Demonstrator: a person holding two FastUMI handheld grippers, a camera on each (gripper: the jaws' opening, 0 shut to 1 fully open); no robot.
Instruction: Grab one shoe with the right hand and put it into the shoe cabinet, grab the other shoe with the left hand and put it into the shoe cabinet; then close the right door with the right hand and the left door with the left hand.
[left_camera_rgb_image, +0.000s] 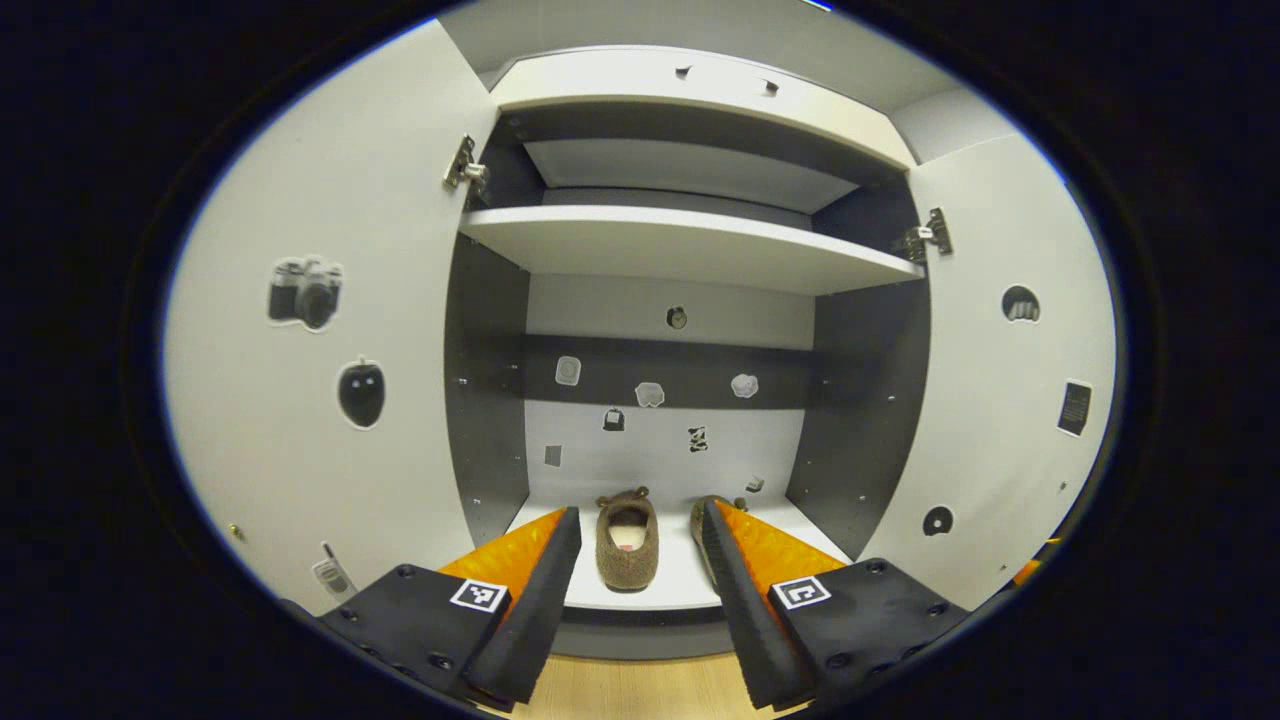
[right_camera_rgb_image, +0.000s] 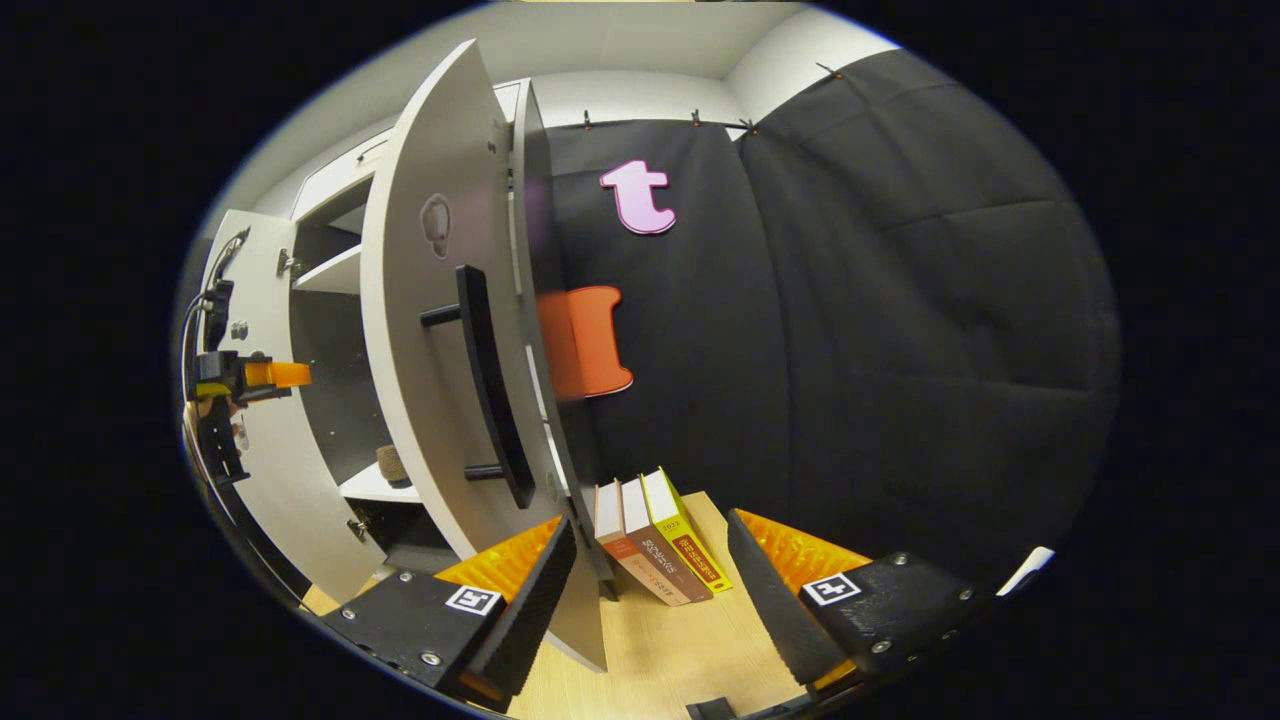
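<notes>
Left gripper (left_camera_rgb_image: 640, 560): I see it spread wide, holding nothing, facing the shoe cabinet (left_camera_rgb_image: 690, 245).
Right gripper (right_camera_rgb_image: 650, 590): also parted and empty, beside the cabinet's right door (right_camera_rgb_image: 420, 330).
Shoes: brown fuzzy slipper (left_camera_rgb_image: 627, 541) on the cabinet's bottom shelf; second slipper (left_camera_rgb_image: 703, 520) beside it, half hidden.
Doors: both open.

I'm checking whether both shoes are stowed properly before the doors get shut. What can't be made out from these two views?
- Second shoe, left gripper view: mostly hidden behind the left tool's own finger; its position is unclear.
- Shoe, right gripper view: only a sliver shows past the right door; too small to judge.
- Stickers on the cabinet's back wall, left gripper view: too small to identify.
- Books, right gripper view: spine text too small.
</notes>
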